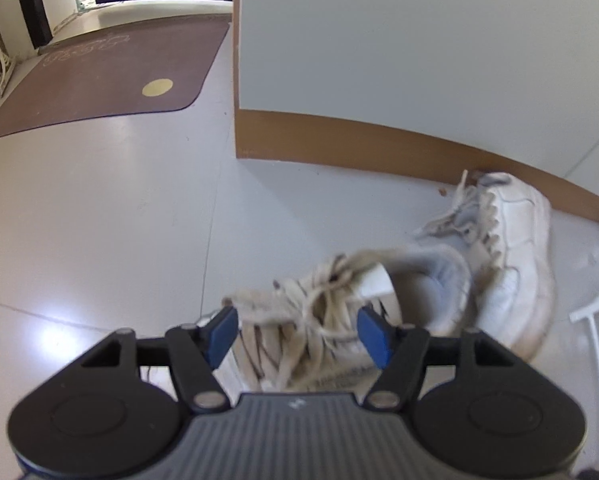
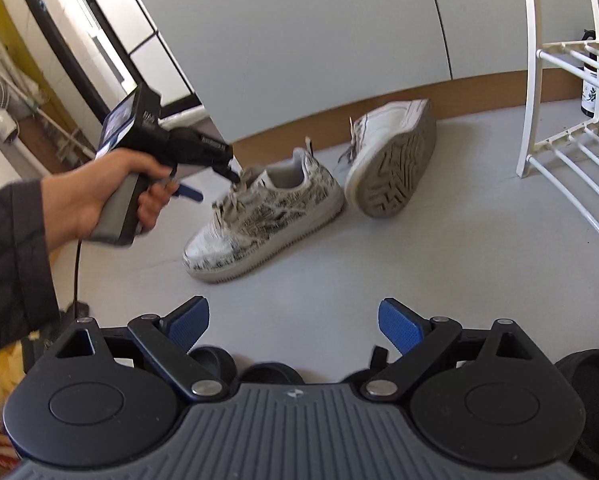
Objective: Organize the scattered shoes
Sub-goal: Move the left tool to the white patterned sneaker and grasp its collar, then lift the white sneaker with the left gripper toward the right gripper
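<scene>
A grey sneaker with black streaks (image 2: 267,216) stands upright on the pale floor, toe toward the camera. A white sneaker (image 2: 395,164) lies on its side behind it, sole showing, against the brown skirting. In the left wrist view the streaked sneaker (image 1: 331,320) sits right under my left gripper (image 1: 298,334), whose blue pads (image 1: 223,332) stand apart on either side of the laced top without pressing it. The white sneaker (image 1: 515,256) lies to the right. The right wrist view shows a hand (image 2: 99,188) holding the left gripper (image 2: 213,184) over the laces. My right gripper (image 2: 295,324) is open over bare floor, well short of both shoes.
A white wire shoe rack (image 2: 559,120) stands at the right with dark bottles (image 2: 591,92) behind it. A grey wall with brown skirting (image 1: 339,140) runs behind the shoes. A brown doormat (image 1: 99,76) lies at the far left. Black round objects (image 2: 591,392) sit near the right gripper.
</scene>
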`<state>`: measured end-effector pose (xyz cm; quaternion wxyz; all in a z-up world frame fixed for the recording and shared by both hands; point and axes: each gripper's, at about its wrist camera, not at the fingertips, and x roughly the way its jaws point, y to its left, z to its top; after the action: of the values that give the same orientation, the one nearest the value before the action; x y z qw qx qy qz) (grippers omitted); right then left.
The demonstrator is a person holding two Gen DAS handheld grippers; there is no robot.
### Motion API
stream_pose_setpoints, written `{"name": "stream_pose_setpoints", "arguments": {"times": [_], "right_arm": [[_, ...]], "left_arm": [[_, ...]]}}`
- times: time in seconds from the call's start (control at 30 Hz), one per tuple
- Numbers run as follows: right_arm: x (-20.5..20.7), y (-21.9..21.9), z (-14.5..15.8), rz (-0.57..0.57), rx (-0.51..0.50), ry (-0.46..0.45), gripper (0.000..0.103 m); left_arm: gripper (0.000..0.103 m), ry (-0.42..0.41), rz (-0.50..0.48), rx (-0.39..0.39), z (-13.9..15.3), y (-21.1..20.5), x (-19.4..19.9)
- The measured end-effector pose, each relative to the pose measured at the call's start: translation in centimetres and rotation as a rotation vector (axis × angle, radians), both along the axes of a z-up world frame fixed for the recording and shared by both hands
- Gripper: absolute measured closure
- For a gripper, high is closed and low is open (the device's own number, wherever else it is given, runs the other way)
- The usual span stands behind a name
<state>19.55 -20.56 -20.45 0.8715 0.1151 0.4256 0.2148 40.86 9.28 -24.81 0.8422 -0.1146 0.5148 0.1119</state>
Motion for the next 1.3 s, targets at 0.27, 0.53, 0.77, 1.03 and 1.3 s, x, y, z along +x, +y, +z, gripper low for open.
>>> {"name": "stream_pose_setpoints", "arguments": {"times": [0.27,0.53,0.77,1.03,1.3], "right_arm": [[0.0,-0.3,-1.2,0.003,-0.022,0.028,0.008],[-0.4,0.4,-2.0,0.019,-0.04,0.045,0.008],[-0.8,0.9,-2.2,0.022,-0.041,0.062,0.008],[-1.4,1.6,-2.3,0.033,-0.047,0.073,0.008],[-1.1,2.0,-2.4,0.013,-0.041,0.074,0.008]], "left_arm": [[0.034,0.005,-0.024,0.051,-2.7,0.4,1.3],[0.07,-0.042,-0.107,0.061,-3.2,-0.5,0.6],[0.078,-0.066,-0.205,0.061,-3.2,-0.8,-0.8],[0.079,-0.082,-0.355,0.044,-3.5,-2.5,-2.4],[0.068,-0.053,-0.351,-0.005,-3.3,-3.3,-3.8]]}}
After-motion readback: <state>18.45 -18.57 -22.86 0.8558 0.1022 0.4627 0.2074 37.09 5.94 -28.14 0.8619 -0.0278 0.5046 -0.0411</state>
